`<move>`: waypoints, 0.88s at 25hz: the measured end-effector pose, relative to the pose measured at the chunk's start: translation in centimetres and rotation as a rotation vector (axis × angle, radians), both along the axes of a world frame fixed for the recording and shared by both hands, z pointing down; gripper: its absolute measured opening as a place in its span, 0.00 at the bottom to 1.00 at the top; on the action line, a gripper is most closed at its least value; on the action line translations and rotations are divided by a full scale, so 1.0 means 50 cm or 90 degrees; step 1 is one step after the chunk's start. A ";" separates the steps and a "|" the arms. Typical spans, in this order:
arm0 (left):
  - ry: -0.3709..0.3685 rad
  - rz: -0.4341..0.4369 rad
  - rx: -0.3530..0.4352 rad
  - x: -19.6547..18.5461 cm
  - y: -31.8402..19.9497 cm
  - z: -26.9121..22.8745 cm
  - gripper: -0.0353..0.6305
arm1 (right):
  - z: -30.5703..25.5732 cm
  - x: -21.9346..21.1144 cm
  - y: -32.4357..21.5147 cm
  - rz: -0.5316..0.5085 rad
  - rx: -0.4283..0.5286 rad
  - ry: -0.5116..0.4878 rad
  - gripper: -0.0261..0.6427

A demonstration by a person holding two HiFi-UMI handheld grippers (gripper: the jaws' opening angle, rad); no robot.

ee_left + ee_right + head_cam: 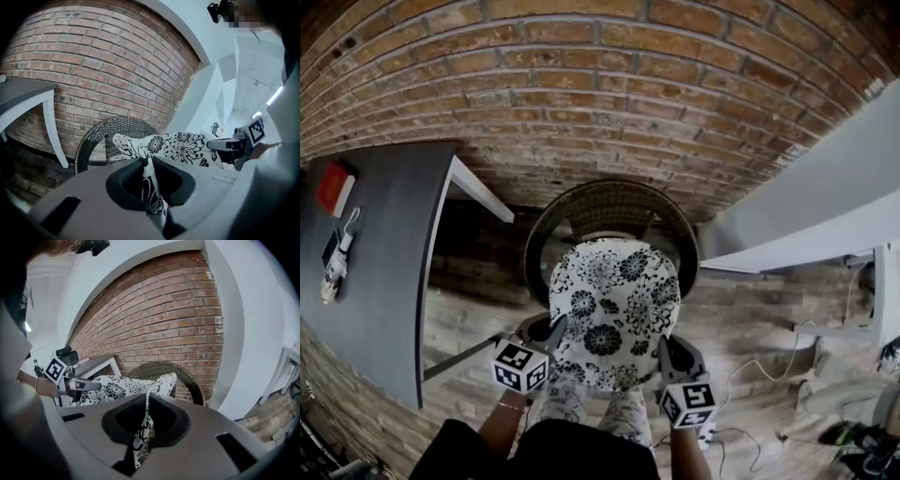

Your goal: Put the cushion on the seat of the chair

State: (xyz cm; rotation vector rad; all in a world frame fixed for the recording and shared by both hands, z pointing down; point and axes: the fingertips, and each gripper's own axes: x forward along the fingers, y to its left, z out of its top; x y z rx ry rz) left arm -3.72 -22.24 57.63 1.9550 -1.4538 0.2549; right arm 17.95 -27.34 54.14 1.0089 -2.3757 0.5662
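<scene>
Both ends are grasped. The left gripper (554, 330) is clenched on the near-left edge of the cushion (614, 314), and the right gripper (667, 347) is clenched on the near-right edge. In each gripper view we see floral cloth pinched tight between the pads. The cushion is spread out above the round wicker chair (609, 211), with its far edge toward the backrest. It covers the seat from the head view, so we can't tell if it touches down yet. The grey table (384, 234) sits well apart at left.

We read the step in hand as lowering the cushion onto the seat. To do it well:
- Keep the two grippers level with each other so the cushion stays flat.
- Hold a little tension between them — the cloth looks soft and the middle will likely sag.
- Let the far edge meet the backrest first, centre the cushion inside the rim, and lay the near edge last.
- Let go only once the cushion lies fully on the seat, both sides together — dropping one side early could tip it off the front.
</scene>
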 end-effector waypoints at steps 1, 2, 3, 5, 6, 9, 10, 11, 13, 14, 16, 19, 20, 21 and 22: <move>-0.004 -0.001 -0.004 0.001 -0.003 0.008 0.07 | 0.009 0.002 -0.004 0.000 -0.002 -0.001 0.07; -0.007 -0.002 -0.008 0.003 -0.005 0.017 0.07 | 0.019 0.005 -0.008 0.001 -0.005 -0.001 0.07; -0.009 -0.004 -0.010 0.005 -0.006 0.026 0.07 | 0.029 0.008 -0.011 0.001 -0.008 0.001 0.07; -0.009 -0.010 -0.017 0.010 -0.006 0.042 0.07 | 0.045 0.012 -0.015 -0.001 -0.014 0.004 0.07; -0.009 -0.012 -0.021 0.012 -0.005 0.050 0.07 | 0.053 0.011 -0.016 -0.004 -0.016 0.004 0.07; -0.009 -0.015 -0.033 0.017 -0.005 0.073 0.07 | 0.075 0.012 -0.025 -0.011 -0.019 0.006 0.07; -0.008 -0.014 -0.038 0.020 -0.005 0.082 0.07 | 0.081 0.013 -0.028 -0.012 -0.019 0.005 0.07; -0.007 -0.013 -0.043 0.023 -0.004 0.090 0.07 | 0.088 0.014 -0.031 -0.012 -0.018 0.004 0.07; -0.005 -0.013 -0.052 0.027 -0.002 0.106 0.07 | 0.104 0.018 -0.032 -0.011 -0.024 0.006 0.07; -0.005 -0.014 -0.055 0.028 -0.002 0.114 0.07 | 0.112 0.020 -0.033 -0.011 -0.027 0.007 0.07; -0.006 -0.020 -0.062 0.027 -0.002 0.128 0.07 | 0.126 0.023 -0.035 -0.012 -0.032 0.011 0.07; -0.005 -0.028 -0.069 0.027 -0.006 0.147 0.07 | 0.150 0.027 -0.039 -0.016 -0.042 0.025 0.07; -0.005 -0.029 -0.070 0.028 -0.007 0.153 0.07 | 0.157 0.027 -0.042 -0.015 -0.043 0.026 0.07; -0.005 -0.029 -0.072 0.028 -0.009 0.159 0.07 | 0.164 0.026 -0.045 -0.014 -0.044 0.027 0.07; -0.005 -0.029 -0.073 0.028 -0.010 0.165 0.07 | 0.170 0.024 -0.048 -0.013 -0.046 0.026 0.07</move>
